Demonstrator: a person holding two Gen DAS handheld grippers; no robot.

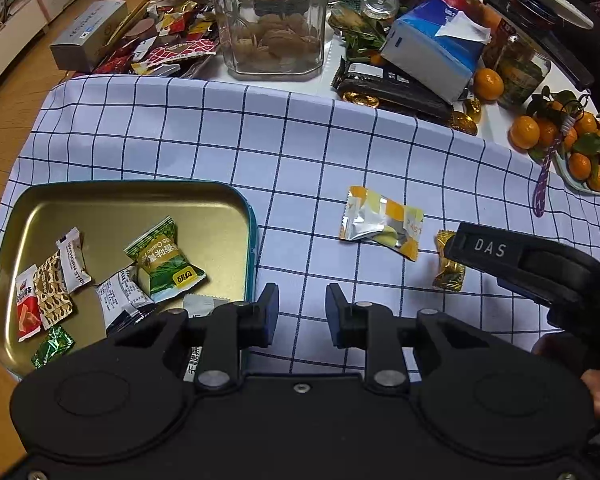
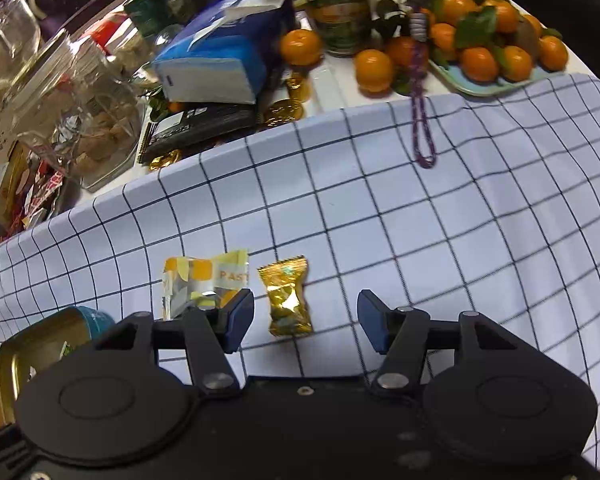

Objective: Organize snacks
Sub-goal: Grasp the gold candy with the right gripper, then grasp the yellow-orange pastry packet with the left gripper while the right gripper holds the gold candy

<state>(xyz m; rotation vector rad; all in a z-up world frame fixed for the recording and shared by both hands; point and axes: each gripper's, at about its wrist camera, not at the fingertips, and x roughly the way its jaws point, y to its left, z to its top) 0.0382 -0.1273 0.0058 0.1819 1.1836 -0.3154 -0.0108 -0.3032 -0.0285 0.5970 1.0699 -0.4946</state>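
Observation:
A gold tin tray [image 1: 228,208] with a teal rim lies on the checked cloth at the left and holds several wrapped snacks, among them a green packet [image 1: 166,260]. My left gripper [image 1: 302,304] is open and empty just right of the tray. A yellow and silver packet [image 1: 382,222] [image 2: 204,280] and a gold wrapped candy [image 1: 449,270] [image 2: 288,298] lie on the cloth. My right gripper [image 2: 306,314] is open, with the gold candy between its fingers near the left one. It also shows in the left wrist view [image 1: 500,252].
Behind the cloth stand a glass jar [image 1: 268,20], a blue tissue box [image 1: 436,48], a dark packet [image 1: 392,88], gold coins [image 1: 464,122], a pile of snack wrappers [image 1: 168,48] and a tray of mandarins [image 2: 496,40]. A purple cord [image 2: 420,120] hangs onto the cloth.

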